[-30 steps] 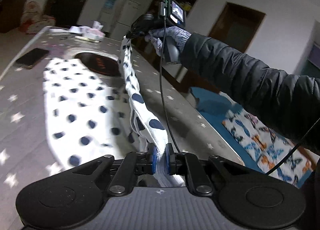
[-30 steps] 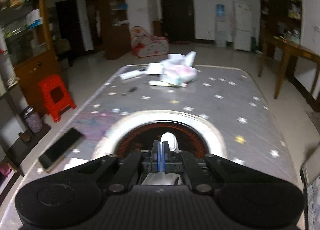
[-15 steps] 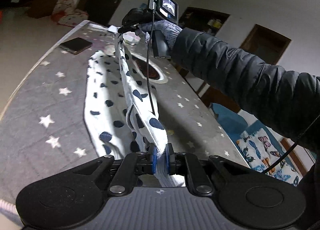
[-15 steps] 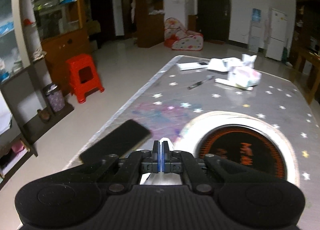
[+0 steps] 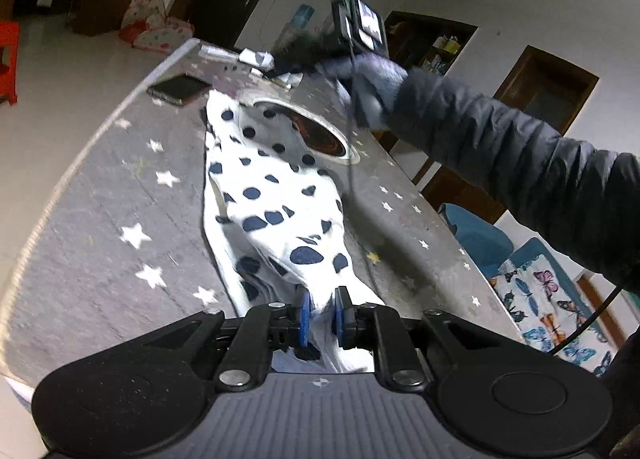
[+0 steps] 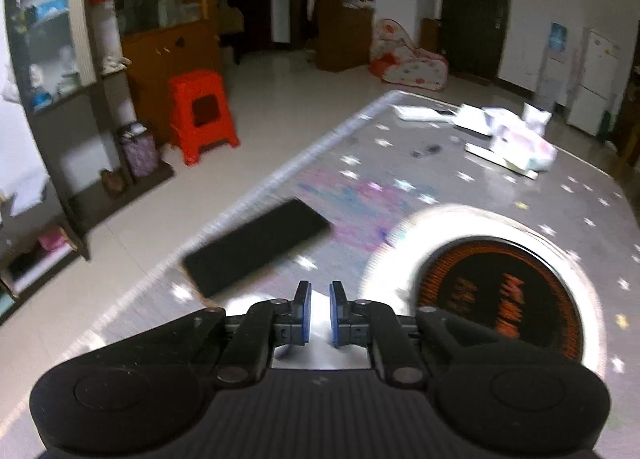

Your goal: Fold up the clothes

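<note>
The star-print table (image 5: pixel 100 195) has bare room at 9 o'clock of the polka-dot garment (image 5: pixel 276 199), which lies doubled lengthwise down the middle. At its far end a phone (image 5: pixel 176 88) sits near the 10 o'clock edge. The left gripper (image 5: pixel 320 313) has its jaws slightly parted with white cloth between them (grip uncertain). The right gripper (image 6: pixel 320 309), jaws spread and holding nothing, hovers over the far end in a gloved hand (image 5: pixel 372 79). A burner ring (image 6: pixel 500 291) lies at 2 o'clock.
</note>
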`<state>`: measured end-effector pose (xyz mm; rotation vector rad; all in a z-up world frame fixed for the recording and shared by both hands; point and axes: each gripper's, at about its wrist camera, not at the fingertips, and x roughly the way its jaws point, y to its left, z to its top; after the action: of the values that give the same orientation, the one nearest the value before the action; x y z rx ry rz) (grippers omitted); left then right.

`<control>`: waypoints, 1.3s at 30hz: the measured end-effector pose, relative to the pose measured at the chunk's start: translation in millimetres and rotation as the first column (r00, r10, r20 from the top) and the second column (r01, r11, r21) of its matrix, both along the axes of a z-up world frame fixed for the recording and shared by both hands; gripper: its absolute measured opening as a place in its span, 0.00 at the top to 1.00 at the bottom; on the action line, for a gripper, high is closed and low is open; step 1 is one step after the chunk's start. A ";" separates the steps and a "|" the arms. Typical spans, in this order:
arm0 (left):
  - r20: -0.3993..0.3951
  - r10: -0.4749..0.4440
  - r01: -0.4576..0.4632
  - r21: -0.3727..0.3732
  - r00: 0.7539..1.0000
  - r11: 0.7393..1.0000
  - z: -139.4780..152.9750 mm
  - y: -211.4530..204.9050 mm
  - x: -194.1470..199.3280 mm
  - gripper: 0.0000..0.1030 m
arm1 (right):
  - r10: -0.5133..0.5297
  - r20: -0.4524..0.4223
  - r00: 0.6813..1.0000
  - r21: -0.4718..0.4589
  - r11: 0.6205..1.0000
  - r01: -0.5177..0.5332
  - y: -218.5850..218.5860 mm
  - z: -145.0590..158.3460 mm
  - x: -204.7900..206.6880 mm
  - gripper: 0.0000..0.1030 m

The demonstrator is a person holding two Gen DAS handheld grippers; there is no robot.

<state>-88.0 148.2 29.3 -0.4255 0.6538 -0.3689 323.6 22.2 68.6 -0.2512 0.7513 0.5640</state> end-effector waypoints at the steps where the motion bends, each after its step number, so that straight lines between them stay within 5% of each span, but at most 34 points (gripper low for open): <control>1: 0.008 0.004 -0.004 0.010 1.000 1.000 1.9 2.2 -1.0 0.86 | -0.012 -0.012 1.000 -0.003 1.000 0.012 -7.7 -3.6 2.3 0.93; 10: 0.048 0.091 -0.095 0.084 0.995 0.992 23.0 25.0 18.4 0.82 | -0.044 -0.112 0.993 0.039 0.998 0.048 -43.7 -37.7 18.9 0.92; 16: 0.029 0.048 -0.050 0.080 0.998 0.996 16.2 9.1 50.7 0.80 | -0.008 -0.141 0.990 0.061 0.998 0.016 -31.9 -55.6 28.0 0.80; 23: 0.016 0.011 -0.012 0.083 1.000 0.996 4.7 -2.1 81.1 0.79 | 0.031 -0.146 0.989 0.054 0.998 -0.024 -28.1 -70.9 26.4 0.79; 24: 0.014 0.005 -0.006 0.084 1.000 0.996 3.4 -3.4 84.2 0.79 | 0.038 -0.138 0.990 0.047 0.998 -0.032 -27.7 -71.5 25.7 0.79; 26: 0.010 -0.004 0.004 0.088 1.000 0.996 1.4 -5.4 88.4 0.79 | 0.039 -0.122 0.992 0.038 0.999 -0.035 -27.7 -70.7 24.6 0.99; 34: -0.010 -0.020 0.021 0.132 1.000 0.991 -6.0 -13.8 99.9 0.79 | -0.092 0.016 0.996 0.026 0.995 0.092 -34.9 -58.1 38.8 1.00; 39: -0.019 -0.019 0.021 0.150 1.000 0.989 -8.6 -14.0 100.8 0.79 | -0.036 -0.070 0.997 0.052 0.998 0.040 -35.5 -65.3 42.1 0.85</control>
<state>12.8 134.2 20.8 -0.2793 0.6982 -0.3327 365.7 -13.2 3.2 -0.1683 0.8053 0.5580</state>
